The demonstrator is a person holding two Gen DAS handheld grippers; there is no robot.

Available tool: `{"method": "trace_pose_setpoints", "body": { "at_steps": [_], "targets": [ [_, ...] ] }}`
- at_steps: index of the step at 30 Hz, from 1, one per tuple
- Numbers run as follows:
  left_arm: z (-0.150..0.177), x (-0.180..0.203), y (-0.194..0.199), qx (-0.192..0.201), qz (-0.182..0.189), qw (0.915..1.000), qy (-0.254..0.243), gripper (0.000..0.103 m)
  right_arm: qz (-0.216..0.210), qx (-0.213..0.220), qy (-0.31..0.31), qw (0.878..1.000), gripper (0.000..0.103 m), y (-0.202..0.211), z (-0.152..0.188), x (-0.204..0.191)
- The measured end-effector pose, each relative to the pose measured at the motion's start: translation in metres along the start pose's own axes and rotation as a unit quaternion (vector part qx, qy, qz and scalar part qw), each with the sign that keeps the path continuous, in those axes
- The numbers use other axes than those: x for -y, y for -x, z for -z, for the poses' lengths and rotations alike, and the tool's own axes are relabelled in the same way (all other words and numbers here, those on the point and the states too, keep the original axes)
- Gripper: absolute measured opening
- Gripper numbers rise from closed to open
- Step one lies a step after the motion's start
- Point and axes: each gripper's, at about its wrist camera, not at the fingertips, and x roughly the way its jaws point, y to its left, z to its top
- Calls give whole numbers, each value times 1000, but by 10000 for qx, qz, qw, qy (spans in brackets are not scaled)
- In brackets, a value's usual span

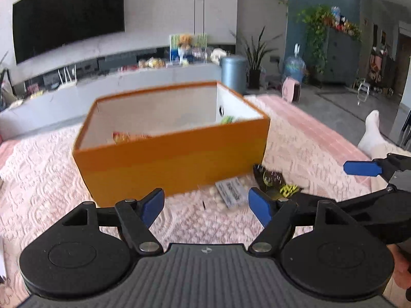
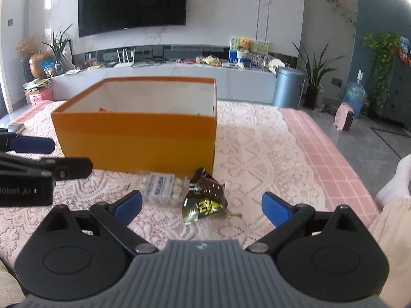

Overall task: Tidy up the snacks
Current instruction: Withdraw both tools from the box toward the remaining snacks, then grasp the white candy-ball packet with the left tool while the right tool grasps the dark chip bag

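Left gripper [image 1: 206, 205] jaws wide, empty; right gripper [image 2: 201, 205] jaws wide, empty. Clear packet [image 2: 161, 186] and dark packet [image 2: 205, 200] touching, on lace cloth [image 2: 257, 154] just before orange box [image 2: 138, 138]; few snacks inside

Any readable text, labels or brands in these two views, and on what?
"obot.AI", start cut off: side of the left gripper.
Yellow print on the dark snack packet: too blurred to read.
White label on the clear bag of pale balls: too small to read.
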Motion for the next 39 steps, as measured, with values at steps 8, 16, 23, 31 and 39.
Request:
{"method": "trace_pose_setpoints", "body": {
  "at_steps": [8, 16, 23, 31, 39],
  "targets": [
    [11, -10, -22, -396, 96, 9990, 176, 87, 286, -90, 79, 9995, 97, -20, 9, 4],
    [13, -3, -35, -397, 702, 9967, 118, 82, 409, -217, 241, 9986, 90, -42, 11, 6],
    [9, -5, -55, -590, 855, 9943, 229, 76, 92, -358, 65, 9993, 76, -59, 3, 10],
    [2, -13, -85, -853, 868, 9926, 19, 76, -113, -692, -49, 9975, 76, -95, -20, 15],
    [8, -17, -109, -1116, 1035, 9882, 174, 76, -236, -1119, -708, 9909, 73, -121, -12, 29]
  ]
}}
